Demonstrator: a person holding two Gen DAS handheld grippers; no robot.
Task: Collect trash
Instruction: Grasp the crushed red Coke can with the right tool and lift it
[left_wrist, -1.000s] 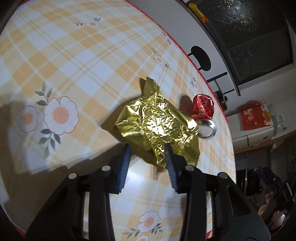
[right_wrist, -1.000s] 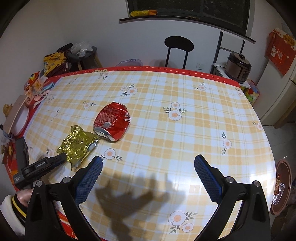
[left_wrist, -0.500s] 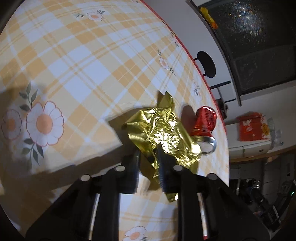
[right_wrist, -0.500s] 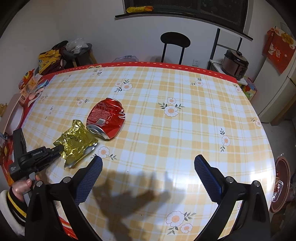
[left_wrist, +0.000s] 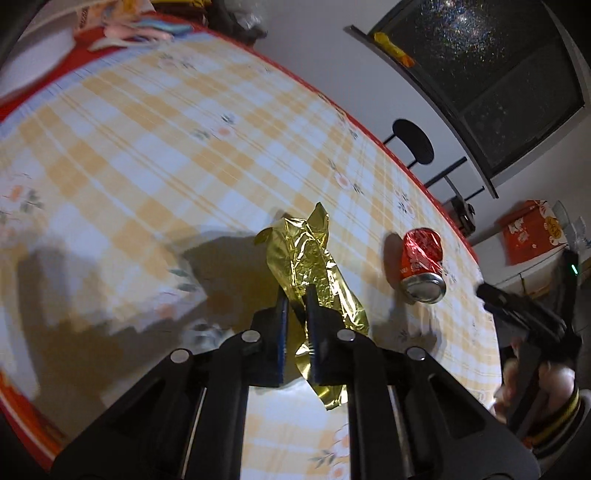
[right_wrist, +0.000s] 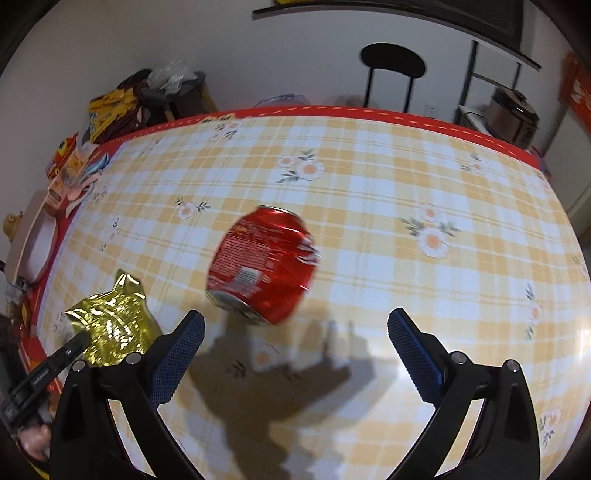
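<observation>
Left hand-held gripper (left_wrist: 295, 295) clamped, right hand-held gripper (right_wrist: 295, 325) agape.

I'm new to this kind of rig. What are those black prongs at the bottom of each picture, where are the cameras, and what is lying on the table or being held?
The prongs are two-finger grippers that a person holds, one per hand, each with a fisheye camera looking along its fingers. In the left wrist view, the left gripper is shut on a crumpled gold foil wrapper; its jaws have just been closing on it. In the right wrist view, the right gripper is open and empty, with a crushed red soda can lying on the checked tablecloth beyond its fingertips.
</observation>
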